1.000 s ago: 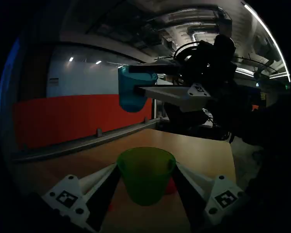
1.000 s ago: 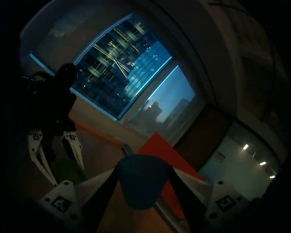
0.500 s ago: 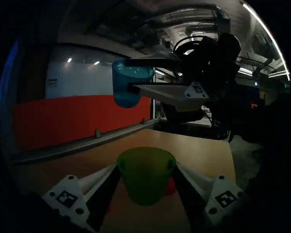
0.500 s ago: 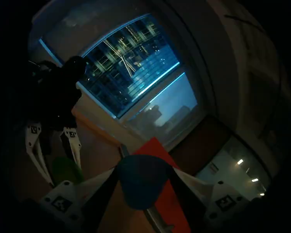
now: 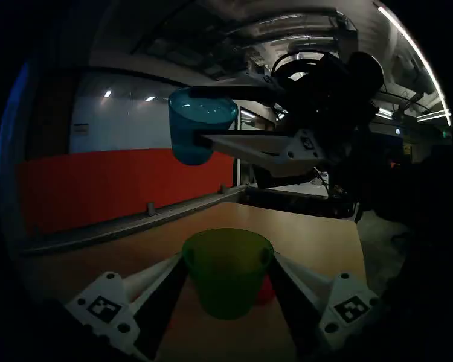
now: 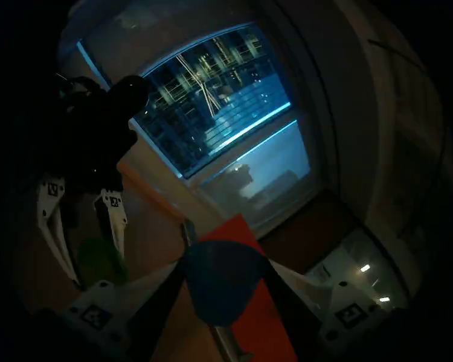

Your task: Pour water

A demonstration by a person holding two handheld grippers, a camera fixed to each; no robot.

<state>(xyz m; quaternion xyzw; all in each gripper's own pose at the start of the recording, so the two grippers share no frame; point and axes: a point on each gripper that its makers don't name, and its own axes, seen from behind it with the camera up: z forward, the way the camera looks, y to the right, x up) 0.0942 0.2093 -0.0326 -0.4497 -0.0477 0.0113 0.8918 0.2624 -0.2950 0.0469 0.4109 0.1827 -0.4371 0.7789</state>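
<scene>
High above the green cup (image 5: 228, 274), and a bit to its far side, the blue cup (image 5: 197, 130) hung in the air. The right gripper (image 5: 196, 117) had its fingers closed on the blue cup, one on each side. The left gripper (image 5: 228, 259) had its fingers closed on the green cup in the same way. I could not tell if the green cup sat on the bench (image 5: 323, 232) or hung just over it. A small red thing (image 5: 264, 294) lay just behind the green cup. The room was dark, so I could not see any water in either cup.

I think the big danger was a miss. The blue cup looked well apart from the green cup and did not seem to be right over it. If it tipped from there, the water could fall past the green cup and wet the bench. Water falling from so high could also splash back out of the green cup. The blue cup looked smooth, so it might slip in the fingers as it turned. The dark would make it hard to aim.
</scene>
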